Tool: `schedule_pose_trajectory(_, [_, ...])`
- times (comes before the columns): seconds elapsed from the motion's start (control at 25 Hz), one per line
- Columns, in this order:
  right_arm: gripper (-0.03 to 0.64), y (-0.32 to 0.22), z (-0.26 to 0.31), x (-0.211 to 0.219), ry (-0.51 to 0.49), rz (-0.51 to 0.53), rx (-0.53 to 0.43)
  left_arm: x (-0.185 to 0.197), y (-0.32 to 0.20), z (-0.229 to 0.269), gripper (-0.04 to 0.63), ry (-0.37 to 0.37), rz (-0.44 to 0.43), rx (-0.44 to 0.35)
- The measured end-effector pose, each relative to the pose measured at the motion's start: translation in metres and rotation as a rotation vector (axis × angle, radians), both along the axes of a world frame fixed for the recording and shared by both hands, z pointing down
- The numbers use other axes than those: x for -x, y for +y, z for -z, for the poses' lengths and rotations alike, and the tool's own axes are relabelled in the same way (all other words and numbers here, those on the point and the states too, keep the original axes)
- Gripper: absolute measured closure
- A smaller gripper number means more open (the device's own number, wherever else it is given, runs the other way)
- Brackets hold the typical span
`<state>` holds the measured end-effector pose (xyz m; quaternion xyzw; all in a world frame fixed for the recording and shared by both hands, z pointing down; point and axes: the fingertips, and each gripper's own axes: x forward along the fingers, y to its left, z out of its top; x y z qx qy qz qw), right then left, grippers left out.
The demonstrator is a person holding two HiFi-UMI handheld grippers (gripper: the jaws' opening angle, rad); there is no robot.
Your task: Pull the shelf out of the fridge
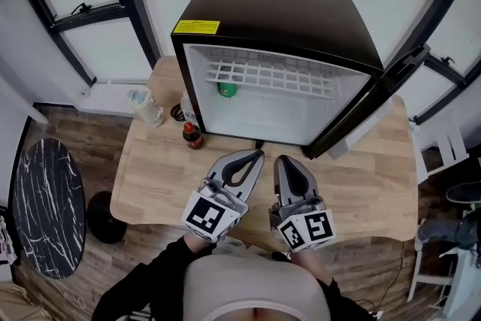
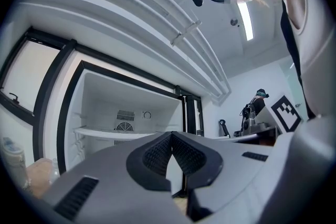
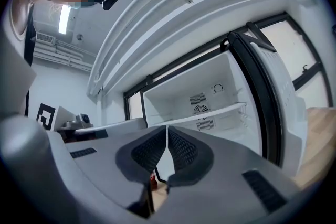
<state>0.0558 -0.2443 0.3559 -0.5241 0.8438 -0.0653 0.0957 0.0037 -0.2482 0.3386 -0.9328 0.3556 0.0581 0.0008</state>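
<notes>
A small black fridge (image 1: 301, 11) stands on the wooden table (image 1: 165, 169) with its door (image 1: 372, 98) swung open to the right. Inside, a white wire shelf (image 1: 270, 77) sits in its slots, with a green object (image 1: 228, 90) below it. Both gripper views look into the white interior, where the shelf (image 2: 113, 134) (image 3: 210, 114) shows edge-on. My left gripper (image 1: 259, 154) and right gripper (image 1: 279, 159) hover side by side over the table in front of the fridge opening, both shut and holding nothing.
To the left of the fridge stand a red-capped dark bottle (image 1: 192, 135), a clear bottle (image 1: 188, 107) and a pale cup (image 1: 146, 107). A round black marble side table (image 1: 49, 207) stands on the floor at left. Windows line the back wall.
</notes>
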Motion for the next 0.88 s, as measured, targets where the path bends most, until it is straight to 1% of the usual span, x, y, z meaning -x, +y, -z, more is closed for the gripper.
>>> schedule_pose_trajectory(0.2, [0.584, -0.018, -0.004, -0.004, 0.017, -0.001, 0.012, -0.003, -0.016, -0.005, 0.588, -0.004, 0.003, 0.010])
schedule_pose_trajectory(0.28, [0.584, -0.026, -0.005, -0.005, 0.021, 0.008, 0.017, -0.001, -0.025, -0.006, 0.588, 0.006, 0.023, 0.007])
schedule_pose_trajectory(0.4, [0.584, -0.034, -0.006, -0.005, 0.023, 0.020, 0.024, 0.002, -0.034, -0.006, 0.588, 0.018, 0.058, 0.030])
schedule_pose_trajectory(0.64, [0.584, -0.051, -0.008, -0.007, 0.022, 0.020, 0.030, 0.007, -0.049, -0.009, 0.588, 0.010, 0.104, 0.038])
schedule_pose_trajectory(0.76, [0.583, -0.064, -0.010, -0.011, 0.007, 0.010, 0.049, 0.007, -0.057, -0.010, 0.586, 0.041, 0.127, 0.052])
schedule_pose_trajectory(0.88, [0.583, -0.073, -0.011, -0.017, -0.014, -0.009, 0.062, 0.005, -0.066, -0.015, 0.586, 0.070, 0.140, 0.091])
